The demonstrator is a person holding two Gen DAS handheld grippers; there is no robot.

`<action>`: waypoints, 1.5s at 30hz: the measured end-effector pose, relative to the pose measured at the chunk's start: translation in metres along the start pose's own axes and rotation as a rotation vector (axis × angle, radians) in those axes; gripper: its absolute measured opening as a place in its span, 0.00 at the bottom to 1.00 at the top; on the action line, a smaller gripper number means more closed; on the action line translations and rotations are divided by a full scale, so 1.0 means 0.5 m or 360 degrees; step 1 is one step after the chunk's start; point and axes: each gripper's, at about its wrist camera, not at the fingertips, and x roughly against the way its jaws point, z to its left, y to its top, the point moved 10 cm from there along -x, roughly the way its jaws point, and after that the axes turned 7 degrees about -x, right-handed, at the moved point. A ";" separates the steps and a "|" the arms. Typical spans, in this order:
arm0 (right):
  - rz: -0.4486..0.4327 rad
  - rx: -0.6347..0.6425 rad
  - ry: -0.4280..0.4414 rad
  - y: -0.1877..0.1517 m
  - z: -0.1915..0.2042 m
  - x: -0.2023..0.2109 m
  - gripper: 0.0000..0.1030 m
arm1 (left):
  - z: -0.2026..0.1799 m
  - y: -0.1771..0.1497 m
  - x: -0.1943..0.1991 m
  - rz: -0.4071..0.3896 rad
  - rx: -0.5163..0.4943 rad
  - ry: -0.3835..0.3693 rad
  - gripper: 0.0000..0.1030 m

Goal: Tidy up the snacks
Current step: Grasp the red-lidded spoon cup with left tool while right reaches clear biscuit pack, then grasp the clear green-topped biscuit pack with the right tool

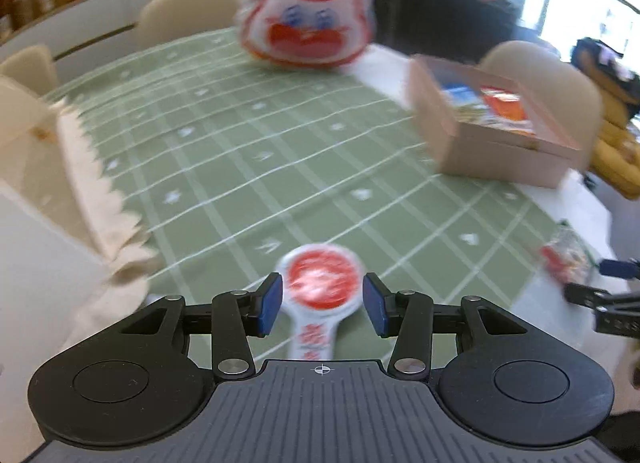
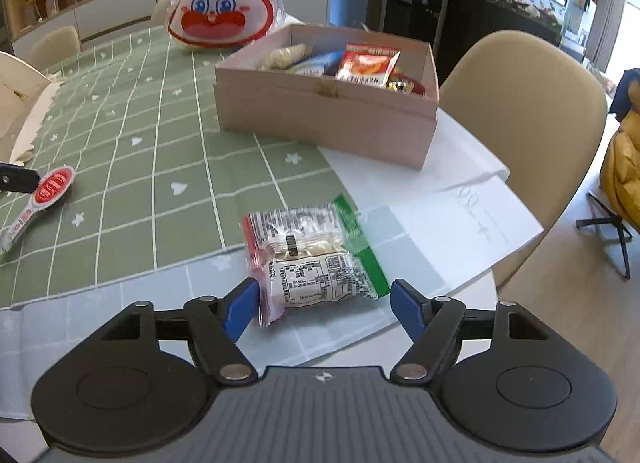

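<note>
My left gripper is open with its blue pads on either side of a red-and-white lollipop-shaped snack lying on the green checked tablecloth; that snack also shows in the right wrist view. My right gripper is open around a clear snack packet with red and green edges lying near the table's front edge. The pink cardboard box holds several snack packets; it also shows in the left wrist view. The packet appears at the far right in the left wrist view.
A large rabbit-face snack bag stands at the far side of the table, also in the left wrist view. A torn cream box flap lies at the left. Beige chairs surround the table. A white paper lies under the box.
</note>
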 end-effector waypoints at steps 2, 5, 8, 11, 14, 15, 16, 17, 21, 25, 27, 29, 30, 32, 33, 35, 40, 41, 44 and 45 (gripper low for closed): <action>0.0009 0.0003 -0.0001 -0.002 0.002 -0.005 0.73 | 0.012 -0.013 -0.012 0.0051 0.0054 0.0003 0.48; 0.0000 0.0013 -0.0006 -0.002 0.004 -0.006 0.74 | 0.006 -0.029 -0.027 0.0111 0.0040 -0.0014 0.48; -0.0002 0.0009 -0.0003 -0.002 0.004 -0.006 0.74 | -0.008 -0.035 -0.047 0.0146 0.0032 -0.0043 0.48; -0.0007 0.0021 -0.0002 -0.002 0.006 -0.004 0.74 | -0.021 -0.029 -0.058 0.0153 -0.0007 -0.0035 0.45; -0.0025 0.0034 -0.0002 0.001 0.008 0.001 0.74 | -0.036 -0.020 -0.060 0.0160 -0.0027 -0.0072 0.30; -0.0043 0.0033 0.0002 0.004 0.009 0.005 0.74 | -0.041 -0.018 -0.061 0.0160 -0.0032 -0.0086 0.29; -0.0060 0.0034 0.0009 0.009 0.008 0.008 0.74 | -0.049 -0.016 -0.062 0.0160 -0.0044 -0.0099 0.29; -0.0083 0.0036 0.0020 0.014 0.009 0.012 0.74 | -0.056 -0.015 -0.063 0.0160 -0.0055 -0.0112 0.29; -0.0100 0.0053 0.0030 0.029 0.014 0.008 0.74 | -0.096 -0.016 -0.065 0.0170 -0.0082 -0.0202 0.29; -0.0051 -0.0001 0.0062 0.035 0.016 -0.011 0.74 | -0.155 -0.020 -0.063 0.0162 -0.0170 -0.0293 0.29; -0.0011 0.0023 0.0162 0.030 0.034 -0.009 0.74 | -0.173 -0.019 -0.065 0.0159 -0.0196 -0.0311 0.29; 0.0016 0.0086 0.0273 0.021 0.060 0.001 0.74 | -0.186 -0.018 -0.067 0.0167 -0.0209 -0.0328 0.31; 0.0012 0.0134 0.0312 0.017 0.073 0.009 0.74 | -0.190 -0.017 -0.067 0.0172 -0.0218 -0.0331 0.31; -0.0018 0.0218 0.0311 0.015 0.085 0.021 0.74 | -0.193 -0.016 -0.069 0.0181 -0.0234 -0.0340 0.32; -0.0033 0.0229 0.0296 0.017 0.085 0.025 0.74 | -0.193 -0.015 -0.070 0.0184 -0.0233 -0.0344 0.32; -0.0055 0.0202 0.0267 0.029 0.079 0.028 0.74 | -0.187 -0.015 -0.071 0.0190 -0.0202 -0.0357 0.32; -0.0109 0.0153 0.0171 0.071 0.078 0.010 0.74 | -0.181 -0.013 -0.072 0.0190 -0.0131 -0.0370 0.32; -0.0114 0.0178 0.0152 0.075 0.082 0.001 0.74 | -0.182 -0.014 -0.071 0.0184 -0.0135 -0.0366 0.32; -0.0069 0.0273 0.0088 0.071 0.081 -0.018 0.74 | -0.186 -0.016 -0.070 0.0167 -0.0177 -0.0342 0.32; -0.0073 0.0321 0.0056 0.067 0.075 -0.016 0.74 | -0.186 -0.017 -0.070 0.0162 -0.0182 -0.0337 0.32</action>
